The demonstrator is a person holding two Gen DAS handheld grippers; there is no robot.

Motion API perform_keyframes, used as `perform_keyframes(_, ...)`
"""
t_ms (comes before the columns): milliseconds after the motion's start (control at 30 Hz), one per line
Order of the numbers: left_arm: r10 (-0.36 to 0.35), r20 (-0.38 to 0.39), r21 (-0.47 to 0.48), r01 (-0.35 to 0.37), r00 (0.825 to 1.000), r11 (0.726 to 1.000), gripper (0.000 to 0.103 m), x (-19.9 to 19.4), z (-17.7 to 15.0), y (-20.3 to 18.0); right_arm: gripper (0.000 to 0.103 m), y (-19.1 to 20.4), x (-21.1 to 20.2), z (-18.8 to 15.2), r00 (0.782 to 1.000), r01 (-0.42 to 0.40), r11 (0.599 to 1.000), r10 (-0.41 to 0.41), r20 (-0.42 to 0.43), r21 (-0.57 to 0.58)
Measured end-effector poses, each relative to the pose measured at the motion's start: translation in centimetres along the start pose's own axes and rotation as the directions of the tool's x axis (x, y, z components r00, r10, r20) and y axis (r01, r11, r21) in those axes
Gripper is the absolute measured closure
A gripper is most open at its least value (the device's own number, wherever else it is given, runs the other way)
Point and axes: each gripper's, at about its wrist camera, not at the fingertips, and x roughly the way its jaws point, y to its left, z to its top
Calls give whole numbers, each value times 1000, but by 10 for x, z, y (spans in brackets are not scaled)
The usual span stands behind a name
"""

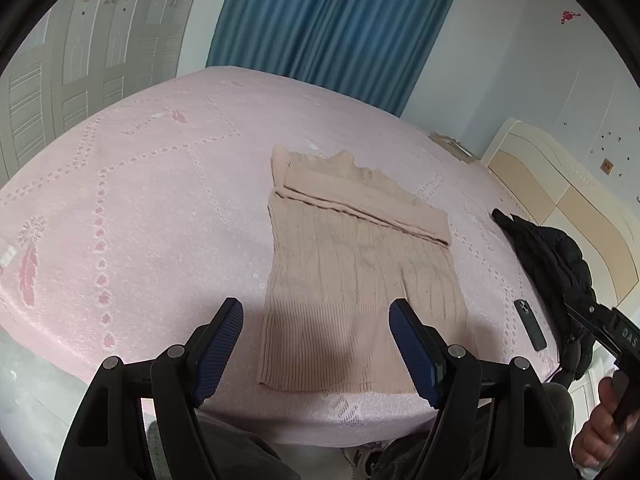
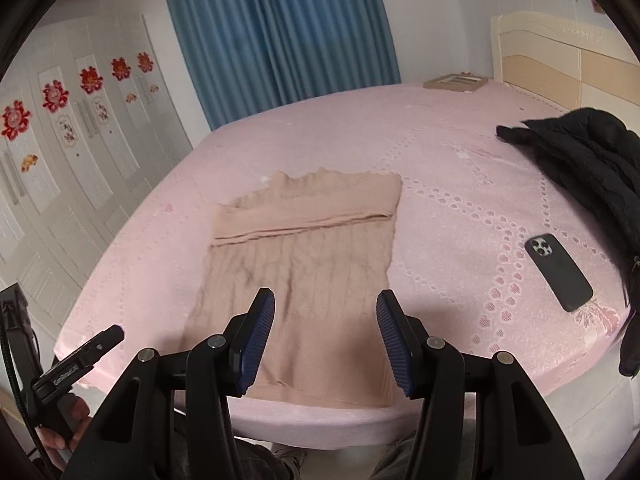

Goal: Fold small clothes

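On the pink bed, the beige sweater lies lengthwise, collar toward the curtain; both tongs released, empty.

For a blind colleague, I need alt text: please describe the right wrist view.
A beige knitted garment, its sleeves folded across the top, lies flat on a pink bed. The right tool hovers open and empty above its near hem. To the right lie a dark phone and a black jacket.
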Motion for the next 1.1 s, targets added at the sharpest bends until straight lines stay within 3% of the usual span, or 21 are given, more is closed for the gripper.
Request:
perform_keyframes(333, 8, 45, -4, -8, 999, 1000, 29, -33, 9, -5, 50, 4, -10, -2, 999, -33, 999, 32, 16, 13)
perform_keyframes(600, 25, 26, -13, -25, 999, 1000, 29, -25, 6, 1, 50, 3, -8, 0, 1000, -15, 1000, 15, 5, 19)
perform_keyframes(867, 49, -22, 12, -48, 999, 999, 29, 13, 12, 5, 50, 3, 42, 12, 998, 16, 1000, -17, -68, -13)
perform_keyframes(1000, 67, -94, 11, -66, 993, 998, 29, 49, 7, 6, 50, -10, 82, 2, 990, 39, 999, -42, -137, -21)
perform_keyframes(1100, 73, -92, 30, -70, 993, 997, 29, 64, 8, 5, 50, -21, 109, -7, 981, 78, 997, -81, -179, -21)
